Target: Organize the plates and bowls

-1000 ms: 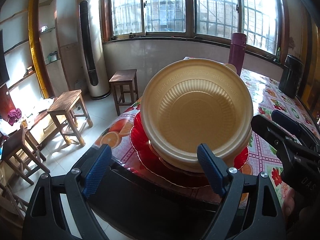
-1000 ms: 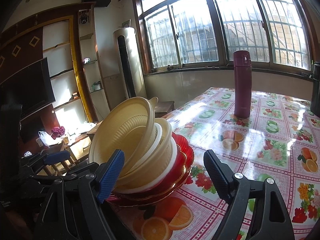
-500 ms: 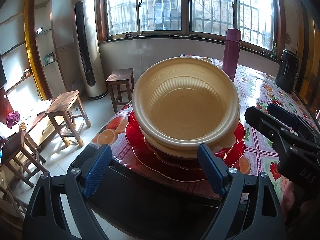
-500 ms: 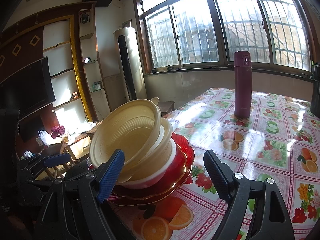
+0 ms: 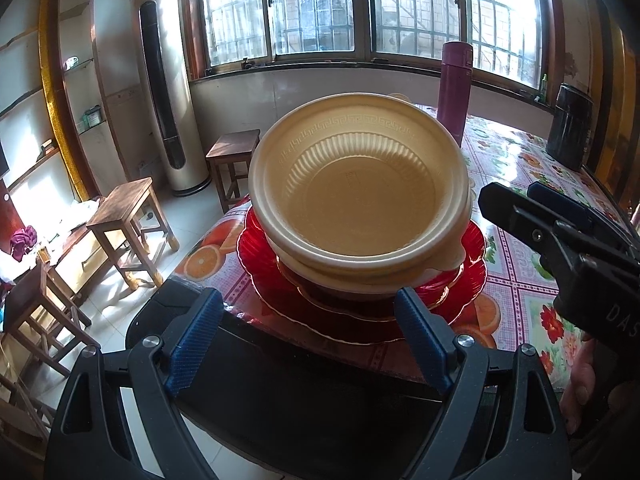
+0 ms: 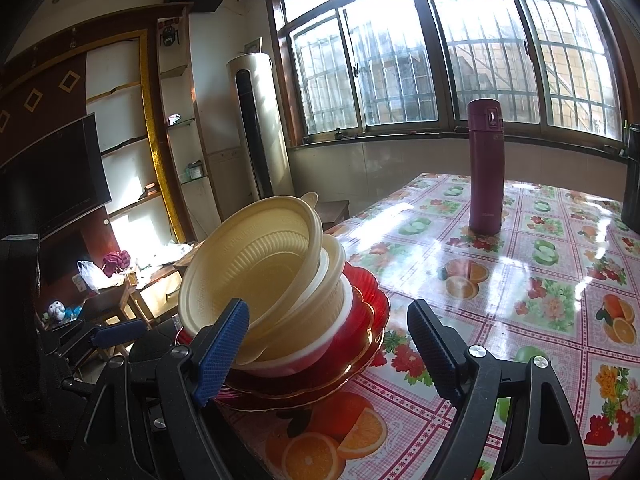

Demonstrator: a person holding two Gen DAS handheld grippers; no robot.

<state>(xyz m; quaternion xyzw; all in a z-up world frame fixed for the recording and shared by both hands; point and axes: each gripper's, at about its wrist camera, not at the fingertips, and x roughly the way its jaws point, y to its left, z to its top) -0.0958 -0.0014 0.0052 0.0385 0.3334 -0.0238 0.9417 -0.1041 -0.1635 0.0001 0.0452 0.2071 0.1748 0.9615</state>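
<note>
Stack of cream plastic bowls (image 6: 260, 280) on red plates (image 5: 360, 304) sits at the table's (image 6: 520, 280) corner, dead ahead of the left gripper (image 5: 308, 336) and beside the right gripper's (image 6: 324, 352) left finger; both spread, empty. A nudge could topple the leaning top bowl (image 5: 360, 192) floorward.
</note>
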